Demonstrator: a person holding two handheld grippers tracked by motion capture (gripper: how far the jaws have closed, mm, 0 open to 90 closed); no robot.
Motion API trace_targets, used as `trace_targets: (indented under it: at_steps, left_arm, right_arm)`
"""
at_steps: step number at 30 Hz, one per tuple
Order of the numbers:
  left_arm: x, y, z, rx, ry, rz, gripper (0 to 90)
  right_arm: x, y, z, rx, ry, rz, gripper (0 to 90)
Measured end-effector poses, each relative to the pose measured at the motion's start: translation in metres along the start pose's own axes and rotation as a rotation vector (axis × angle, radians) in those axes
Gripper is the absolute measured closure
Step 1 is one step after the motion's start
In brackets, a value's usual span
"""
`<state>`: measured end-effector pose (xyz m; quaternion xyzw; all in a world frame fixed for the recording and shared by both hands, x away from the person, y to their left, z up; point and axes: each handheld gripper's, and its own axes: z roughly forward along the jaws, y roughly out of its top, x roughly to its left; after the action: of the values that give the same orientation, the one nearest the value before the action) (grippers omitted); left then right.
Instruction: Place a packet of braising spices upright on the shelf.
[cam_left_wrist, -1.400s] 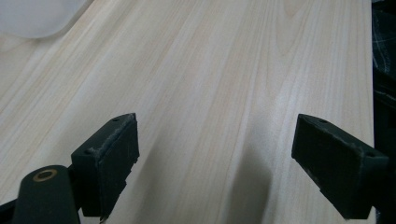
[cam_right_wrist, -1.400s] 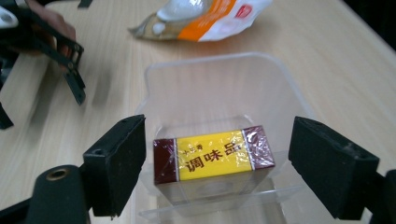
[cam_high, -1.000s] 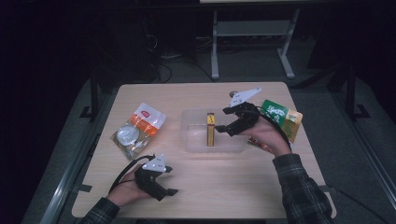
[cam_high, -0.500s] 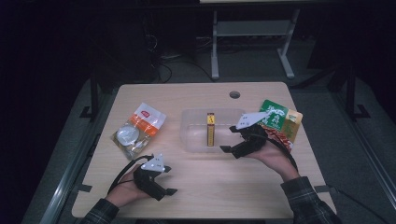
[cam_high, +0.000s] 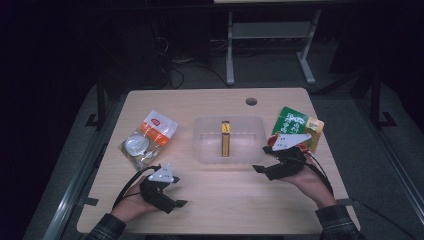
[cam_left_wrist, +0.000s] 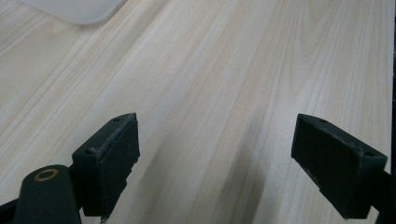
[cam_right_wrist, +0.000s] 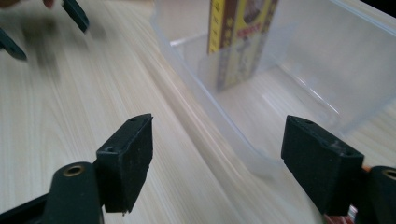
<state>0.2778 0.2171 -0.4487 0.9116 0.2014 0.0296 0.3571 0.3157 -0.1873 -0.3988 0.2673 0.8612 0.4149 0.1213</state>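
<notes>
A clear plastic bin (cam_high: 250, 150) sits mid-table with a yellow and brown snack bar (cam_high: 225, 138) lying in it. My right gripper (cam_high: 261, 169) is low at the bin's front right corner, jaws pointing left. In the right gripper view (cam_right_wrist: 219, 144) the jaws stand open; they have just been closing a little, with nothing pressed between them. The bin (cam_right_wrist: 299, 60) and bar (cam_right_wrist: 240, 32) lie just ahead. My left gripper (cam_high: 175, 204) rests near the front left edge. In its own view (cam_left_wrist: 217, 140) it is open over bare wood.
An orange and white snack bag (cam_high: 148, 137) lies left of the bin. A green packet (cam_high: 291, 121) and a yellowish one (cam_high: 316, 129) lie to its right, just behind my right hand. A cable hole (cam_high: 251, 101) sits near the table's far edge.
My right gripper has come down and toward the person, from above the bin's right end to its front right corner. The left gripper has stayed put.
</notes>
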Motion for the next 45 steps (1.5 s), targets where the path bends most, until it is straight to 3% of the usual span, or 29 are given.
trace_targets:
  at_steps: [8, 21, 27, 29, 36, 38, 45]
  left_arm:
    - [0.003, 0.000, -0.001, 0.001, 0.011, -0.005, 14.7]
    - [0.004, 0.000, 0.001, -0.004, 0.008, -0.019, 15.1]
    - [0.003, 0.001, 0.003, 0.002, 0.006, -0.015, 15.1]
    - [0.003, 0.001, 0.003, 0.002, 0.004, -0.014, 16.0]
    - [0.003, 0.001, 0.004, 0.005, -0.001, -0.011, 16.0]
    - [0.003, 0.001, 0.004, 0.011, 0.001, -0.009, 16.0]
    - [0.002, 0.000, 0.005, 0.023, 0.000, -0.005, 16.0]
  right_arm:
    - [-0.021, -0.018, -0.014, 0.033, -0.080, 0.035, 38.1]
    - [-0.074, -0.031, -0.020, 0.054, -0.232, 0.190, 77.7]
    - [-0.101, -0.041, -0.012, 0.062, -0.288, 0.251, 89.5]
    - [-0.108, -0.043, -0.008, 0.078, -0.295, 0.271, 89.6]
    - [-0.128, -0.041, 0.011, 0.119, -0.334, 0.272, 89.9]
    - [-0.133, -0.047, 0.019, 0.180, -0.347, 0.271, 90.0]
    - [-0.132, -0.054, 0.025, 0.245, -0.358, 0.240, 90.0]
